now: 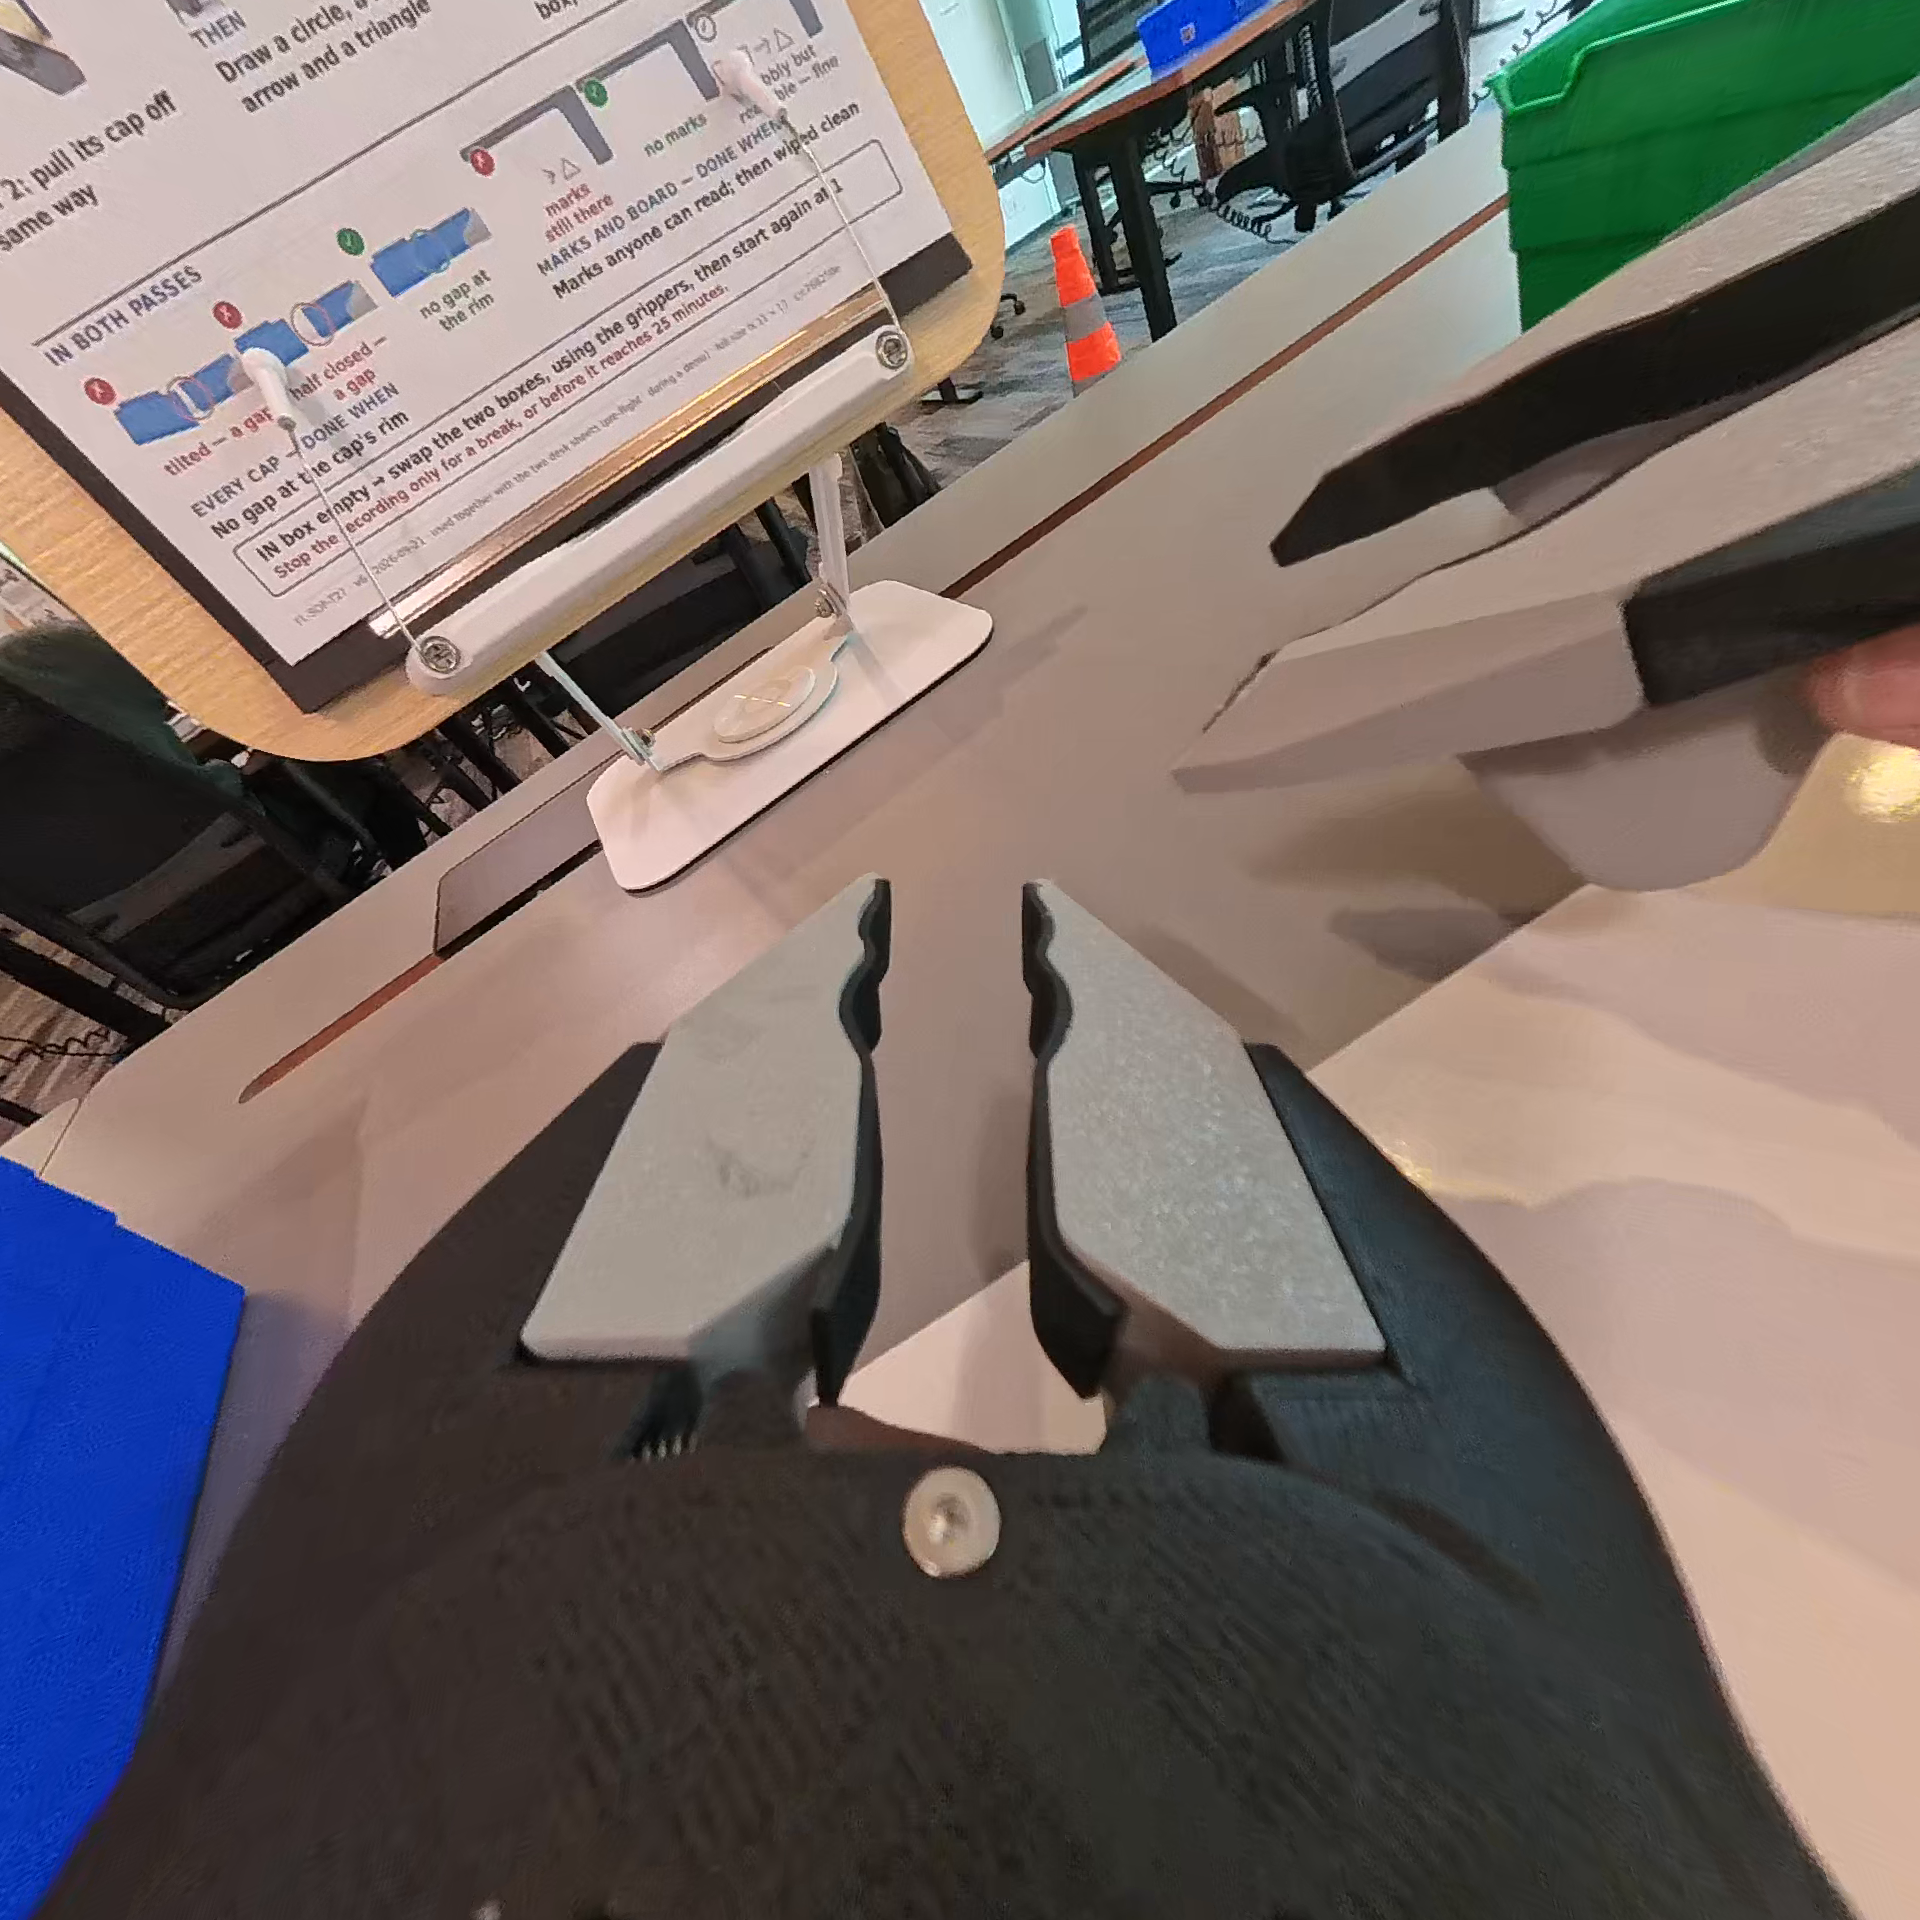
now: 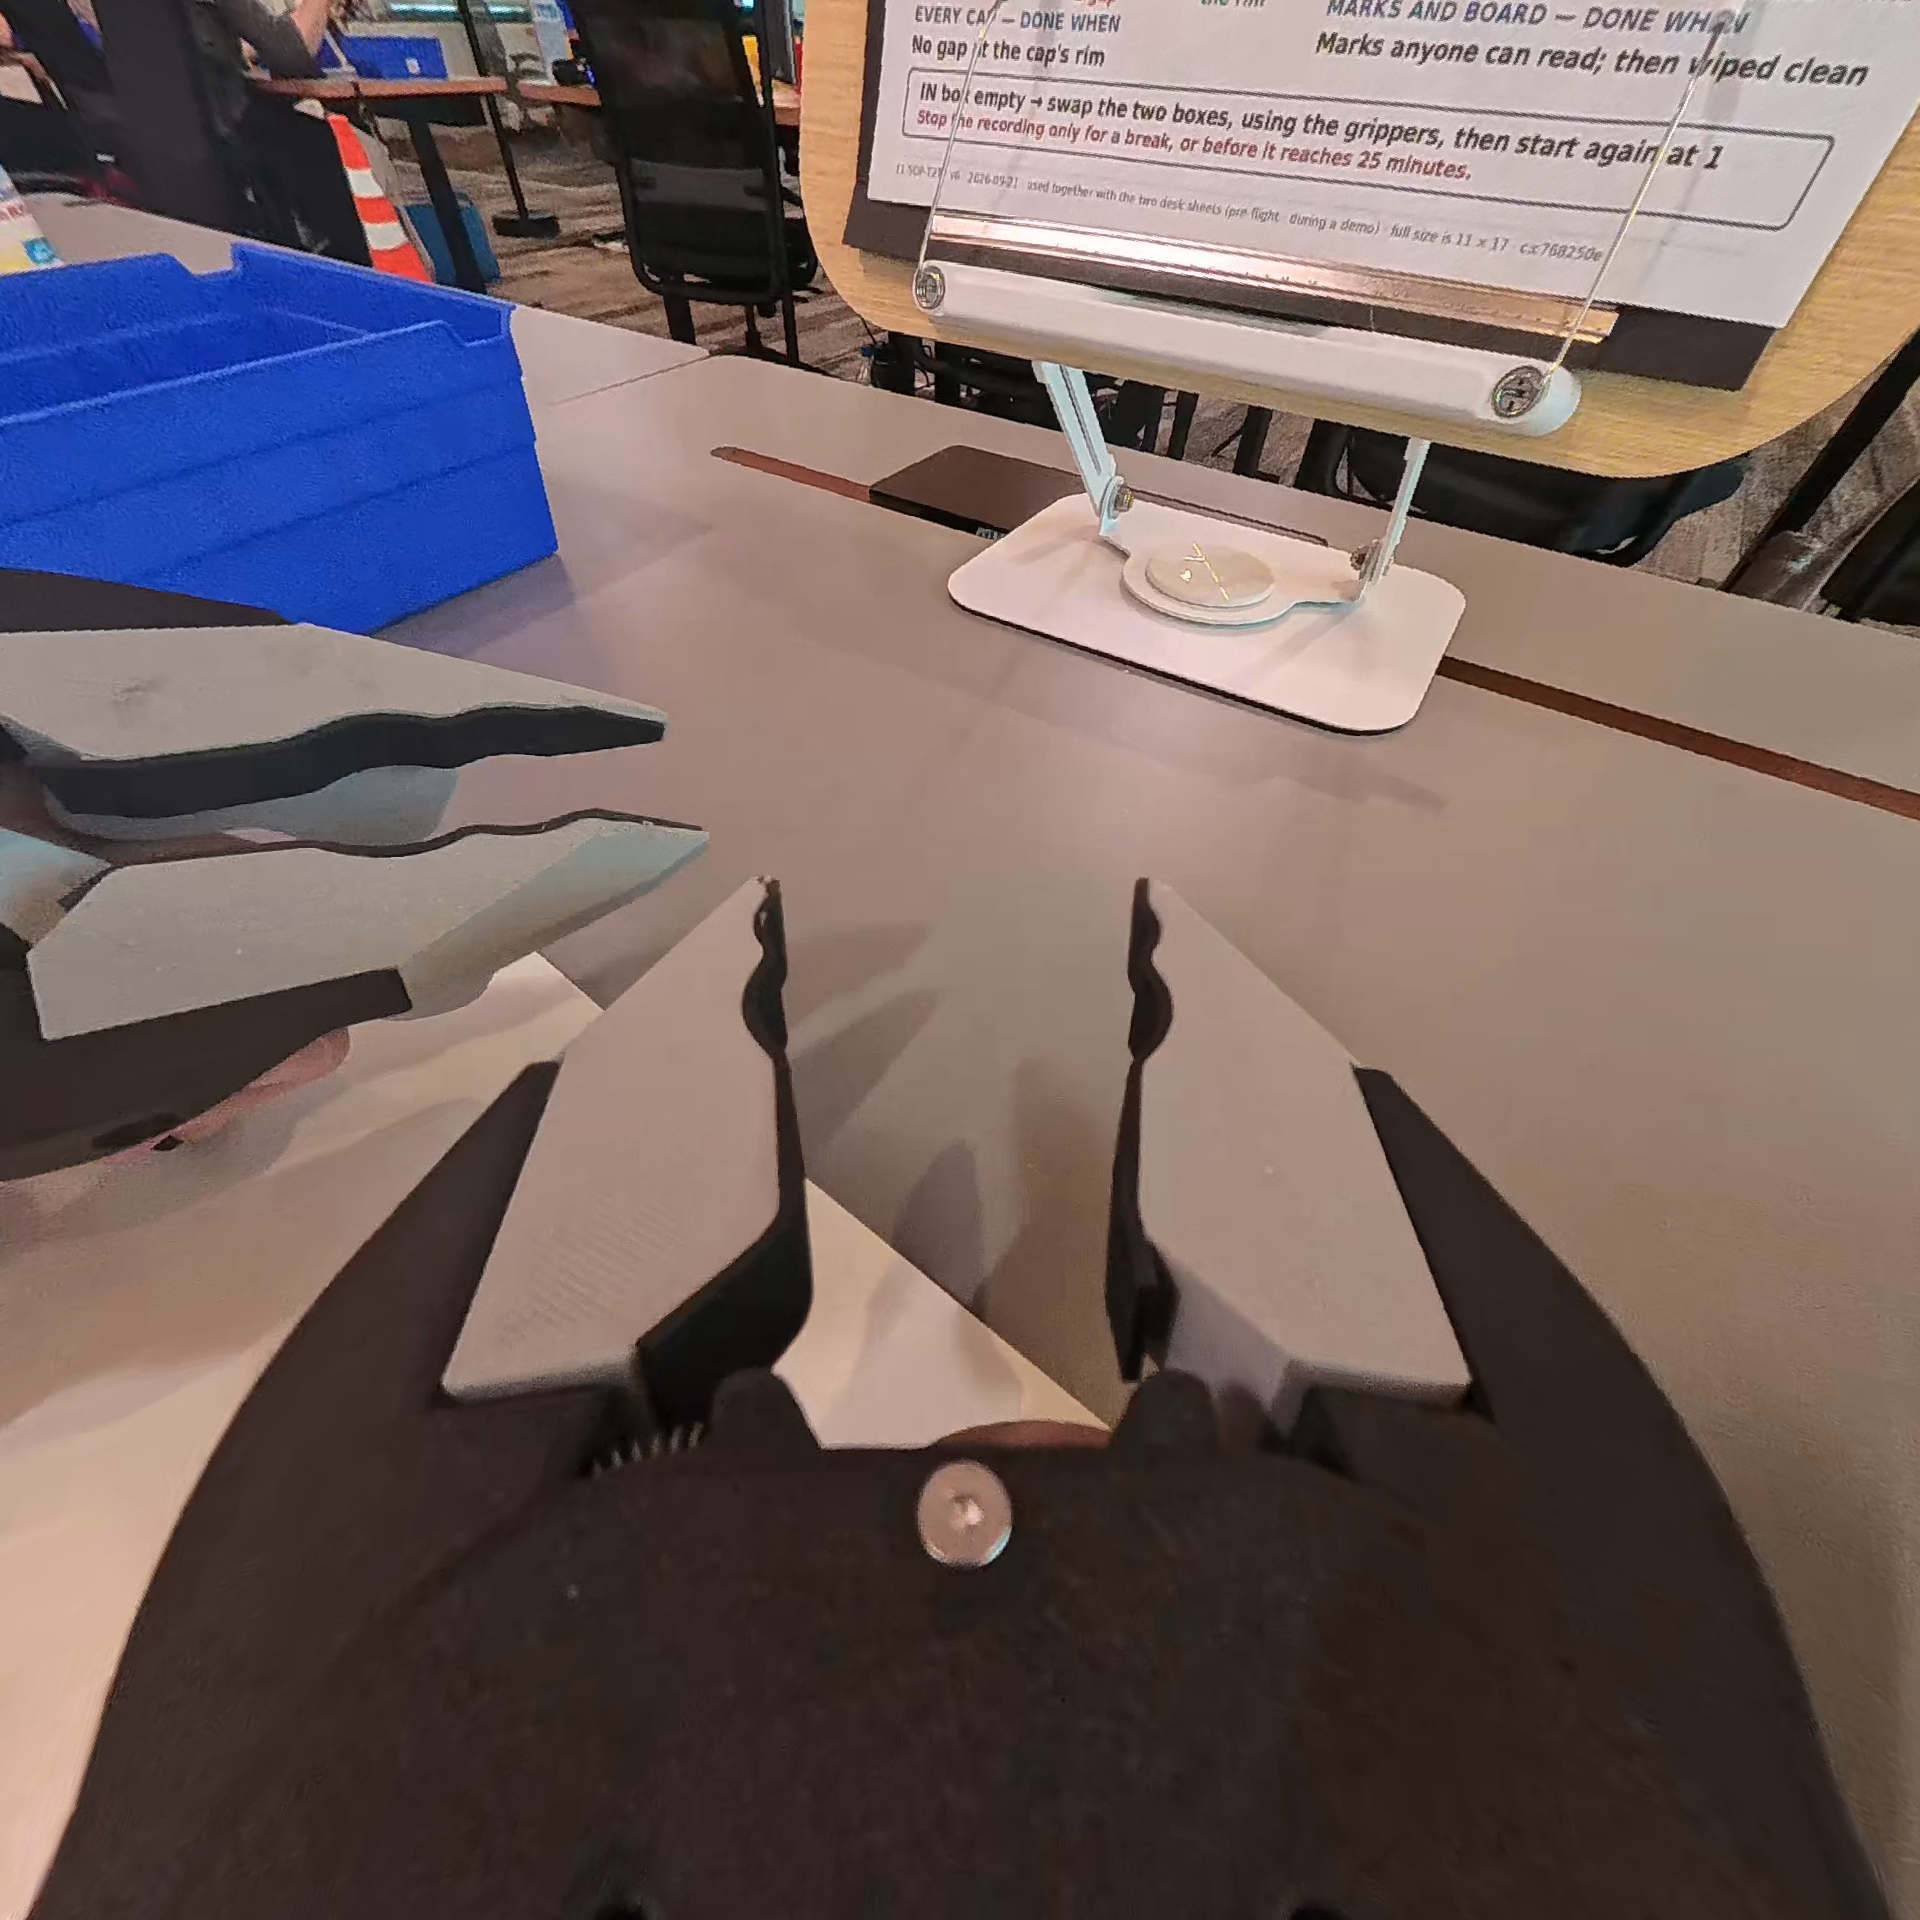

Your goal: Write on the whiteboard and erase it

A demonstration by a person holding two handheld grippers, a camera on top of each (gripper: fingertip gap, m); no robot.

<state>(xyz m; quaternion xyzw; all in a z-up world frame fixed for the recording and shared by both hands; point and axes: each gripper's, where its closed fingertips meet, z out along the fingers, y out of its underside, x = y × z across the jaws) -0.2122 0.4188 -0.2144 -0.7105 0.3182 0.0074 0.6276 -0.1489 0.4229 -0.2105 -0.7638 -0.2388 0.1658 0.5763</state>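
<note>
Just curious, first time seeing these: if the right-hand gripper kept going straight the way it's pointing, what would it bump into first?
Probably the white base of the document stand, a little right of its line. The right gripper is open and empty, with only bare grey table before that. Depth is hard to judge.

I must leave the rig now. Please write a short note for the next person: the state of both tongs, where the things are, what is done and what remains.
Left tongs: open a little, nothing between them, above the grey table.
Right tongs: open wider, also empty, beside the left ones.
White glossy board, probably the whiteboard, lies under both tongs; the visible part has no marks.
Blue bin to the left, green bin to the right, instruction stand ahead.
No marker or eraser in view.
Done: cannot tell. Left: seemingly writing and erasing.
</note>
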